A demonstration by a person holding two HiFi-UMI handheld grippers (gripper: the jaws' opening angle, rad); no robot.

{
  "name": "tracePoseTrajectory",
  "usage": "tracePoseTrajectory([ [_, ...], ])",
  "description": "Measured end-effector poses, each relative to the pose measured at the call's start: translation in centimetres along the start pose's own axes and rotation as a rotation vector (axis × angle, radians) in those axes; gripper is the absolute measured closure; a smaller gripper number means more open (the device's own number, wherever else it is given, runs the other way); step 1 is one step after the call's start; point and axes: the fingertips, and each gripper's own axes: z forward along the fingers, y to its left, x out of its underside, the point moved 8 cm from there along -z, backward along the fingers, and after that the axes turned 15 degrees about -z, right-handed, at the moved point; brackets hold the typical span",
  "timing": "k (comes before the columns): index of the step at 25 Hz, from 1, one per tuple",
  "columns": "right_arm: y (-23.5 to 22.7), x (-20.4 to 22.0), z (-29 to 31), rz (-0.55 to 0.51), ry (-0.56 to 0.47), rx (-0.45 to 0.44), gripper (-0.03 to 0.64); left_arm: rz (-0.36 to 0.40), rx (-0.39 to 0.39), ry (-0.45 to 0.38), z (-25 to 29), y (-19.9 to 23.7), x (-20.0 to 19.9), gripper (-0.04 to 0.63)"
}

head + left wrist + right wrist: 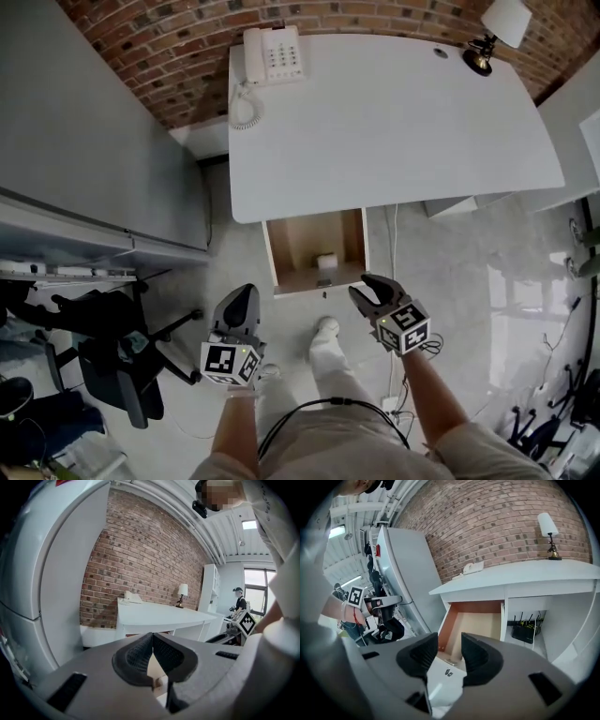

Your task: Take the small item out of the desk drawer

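Observation:
The desk drawer stands pulled out from under the white desk, its wooden inside showing. A small white item sits near the drawer's front. My right gripper hovers just right of the drawer's front corner, open with nothing between its fingers. In the right gripper view the open drawer lies ahead of the spread right gripper, and a white surface with a small dark mark shows low between the jaws. My left gripper hangs left of the drawer, shut and empty; its pads meet.
A white telephone and a lamp stand at the desk's far edge. A black office chair is at the left beside a grey cabinet. Cables and a router sit under the desk. My shoe is below the drawer.

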Motion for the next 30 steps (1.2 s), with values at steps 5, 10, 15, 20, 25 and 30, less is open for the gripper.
tracePoseTrajectory([
  [5, -0.8, 1.0, 2.2, -0.032, 0.049, -0.063, 0.453, -0.008, -0.014, 0.001, 0.9, 0.3, 0.7, 0.59],
  [10, -1.3, 2.0, 4.9, -0.072, 0.109, -0.114, 0.451, -0.003, 0.001, 0.014, 2.3, 0.9, 1.4, 0.589],
  [15, -1.5, 2.5, 8.0, -0.225, 0.22, -0.169, 0.444, -0.01, 0.037, 0.033, 4.3, 1.8, 2.8, 0.589],
  [20, -1.2, 4.2, 11.3, -0.404, 0.35, -0.255, 0.443, -0.019, 0.072, 0.053, 6.2, 2.6, 4.6, 0.59],
  [25, -1.2, 5.3, 13.7, -0.473, 0.445, -0.28, 0.432, -0.024, 0.099, 0.068, 7.3, 3.5, 6.1, 0.589],
  [30, -1.7, 6.5, 15.7, -0.574, 0.513, -0.285, 0.426, -0.022, 0.1, 0.066, 8.4, 4.5, 7.4, 0.591],
])
